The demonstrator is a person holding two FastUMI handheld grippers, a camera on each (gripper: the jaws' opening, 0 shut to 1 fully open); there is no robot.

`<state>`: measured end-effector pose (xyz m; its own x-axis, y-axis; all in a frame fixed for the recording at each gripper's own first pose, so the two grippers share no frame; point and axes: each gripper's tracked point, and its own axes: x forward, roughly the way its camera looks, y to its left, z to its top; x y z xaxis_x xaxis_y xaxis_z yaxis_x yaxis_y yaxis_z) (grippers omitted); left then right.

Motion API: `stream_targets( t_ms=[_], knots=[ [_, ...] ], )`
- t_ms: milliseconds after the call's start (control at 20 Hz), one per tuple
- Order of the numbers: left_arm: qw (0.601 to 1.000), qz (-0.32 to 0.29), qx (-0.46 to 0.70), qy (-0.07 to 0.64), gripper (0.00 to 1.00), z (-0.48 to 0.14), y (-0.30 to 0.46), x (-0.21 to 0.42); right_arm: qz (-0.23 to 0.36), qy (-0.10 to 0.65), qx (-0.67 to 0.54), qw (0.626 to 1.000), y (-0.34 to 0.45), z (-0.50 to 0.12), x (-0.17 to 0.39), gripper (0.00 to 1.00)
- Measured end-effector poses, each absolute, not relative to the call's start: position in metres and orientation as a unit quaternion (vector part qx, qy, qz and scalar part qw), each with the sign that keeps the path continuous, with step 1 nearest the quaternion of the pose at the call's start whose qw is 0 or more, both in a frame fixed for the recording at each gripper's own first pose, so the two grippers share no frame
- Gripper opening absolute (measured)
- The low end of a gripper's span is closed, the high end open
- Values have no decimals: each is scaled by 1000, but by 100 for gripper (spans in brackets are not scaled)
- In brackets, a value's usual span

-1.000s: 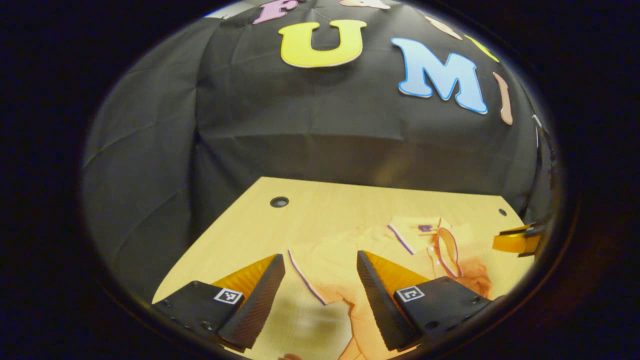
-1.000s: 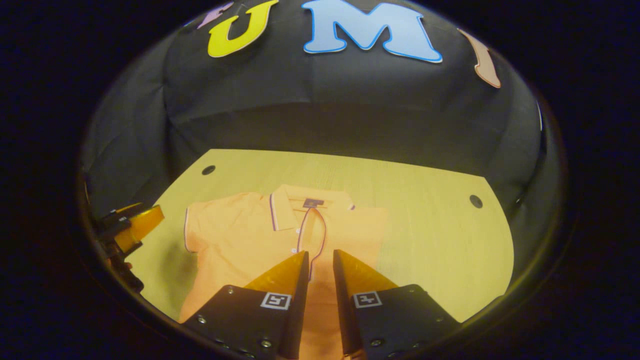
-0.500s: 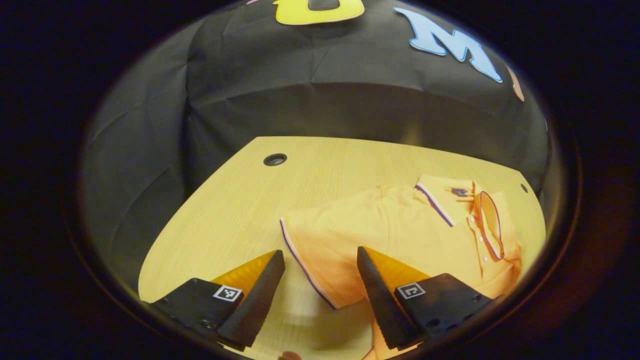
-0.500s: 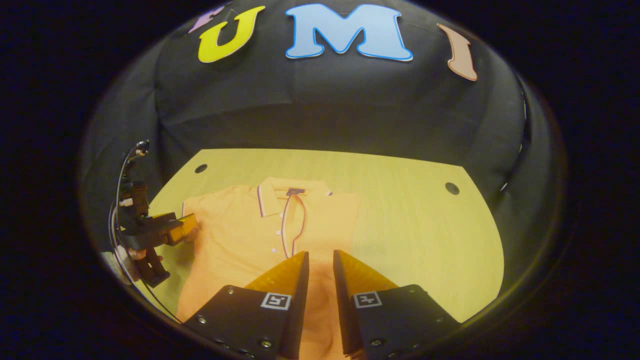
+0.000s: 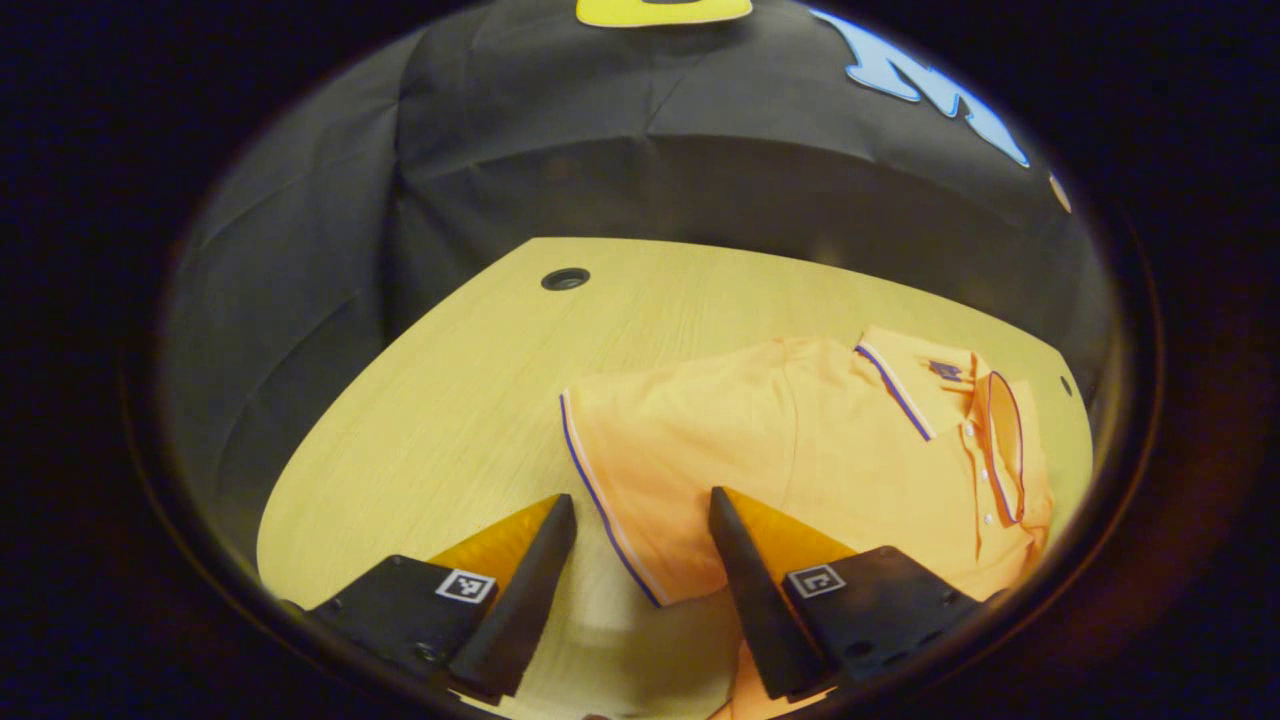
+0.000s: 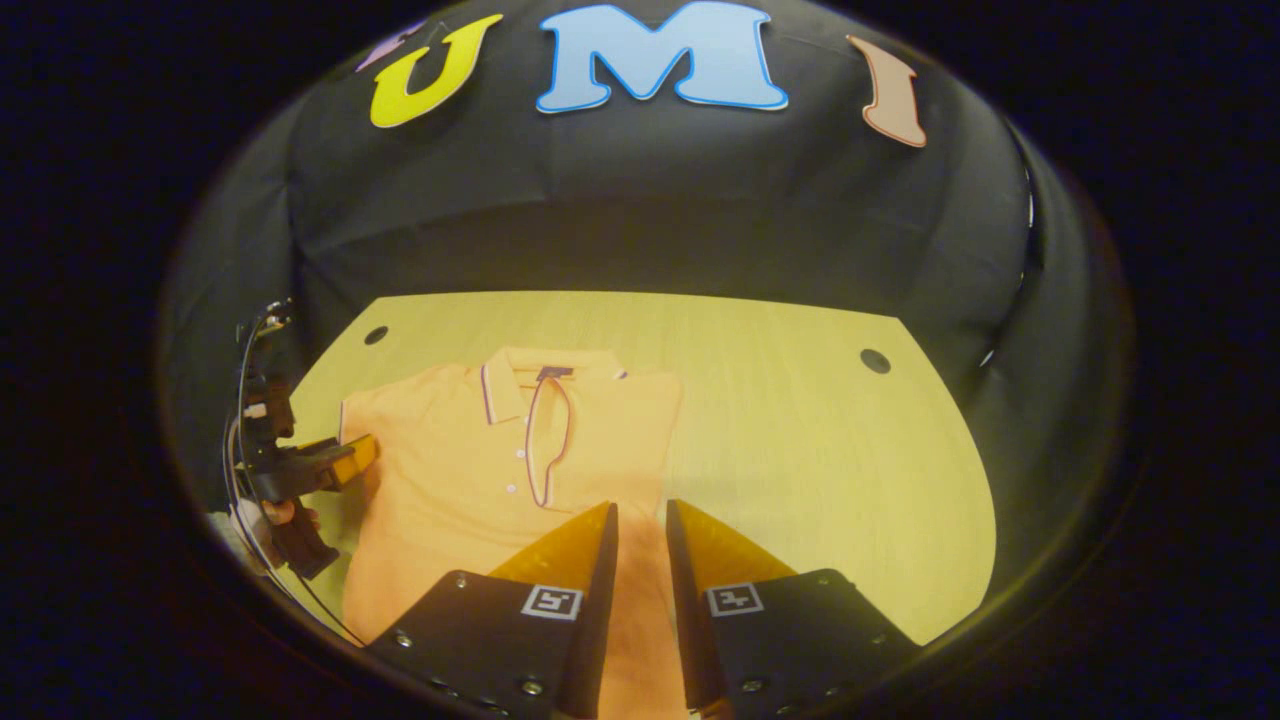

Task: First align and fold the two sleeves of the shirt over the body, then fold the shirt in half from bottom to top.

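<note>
The shirt (image 6: 480, 470) lies flat on the table (image 6: 800, 440), left of the middle, collar at the far side. Its right sleeve appears already folded in, judging by the straight right edge; the left sleeve (image 5: 650, 450) is spread out toward the left.

The left gripper (image 5: 640, 520) hangs wide open over that sleeve's trimmed cuff (image 5: 600, 500) — one finger on the bare table side, the other over the cloth, neither pressing. In the right gripper view it shows at the far left, just beside the sleeve edge.

The right gripper (image 6: 640, 530) is narrow, with a thin gap between its fingers, above the shirt's body; whether it pinches cloth I cannot tell.

Risks, as I judge them: closing too shallow would catch only the cuff's top layer or nothing, so the sleeve slips free mid-fold. Closing too deep could drag the body sideways — skewing the sleeve already folded. If the right gripper does hold cloth, lifting it would bunch the front.
</note>
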<state>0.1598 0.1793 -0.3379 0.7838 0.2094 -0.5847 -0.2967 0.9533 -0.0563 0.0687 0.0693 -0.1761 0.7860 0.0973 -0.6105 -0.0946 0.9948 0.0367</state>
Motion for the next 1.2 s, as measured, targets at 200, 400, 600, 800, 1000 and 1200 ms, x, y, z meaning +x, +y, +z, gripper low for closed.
stream_targets(
  t_ms=[200, 400, 600, 800, 1000, 1200],
  knots=[
    [944, 135, -82, 291, 34, -336, 172, 166, 56, 326, 0, 944, 70, -179, 68, 31],
    [943, 137, -64, 297, 7, -335, 170, 169, 57, 325, -5, 944, 65, -180, 67, 31],
    [942, 128, -41, 308, 7, -333, 166, 170, 49, 324, 3, 945, 55, -179, 63, 31],
    [951, 117, -15, 287, 7, -310, 157, 179, 42, 327, 14, 944, 48, -185, 58, 31],
    [962, 80, 14, 260, 7, -283, 123, 197, 35, 330, 27, 943, 40, -190, 51, 31],
    [970, 26, 31, 241, 7, -263, 70, 210, 23, 329, 39, 943, 30, -195, 45, 31]
  ],
)
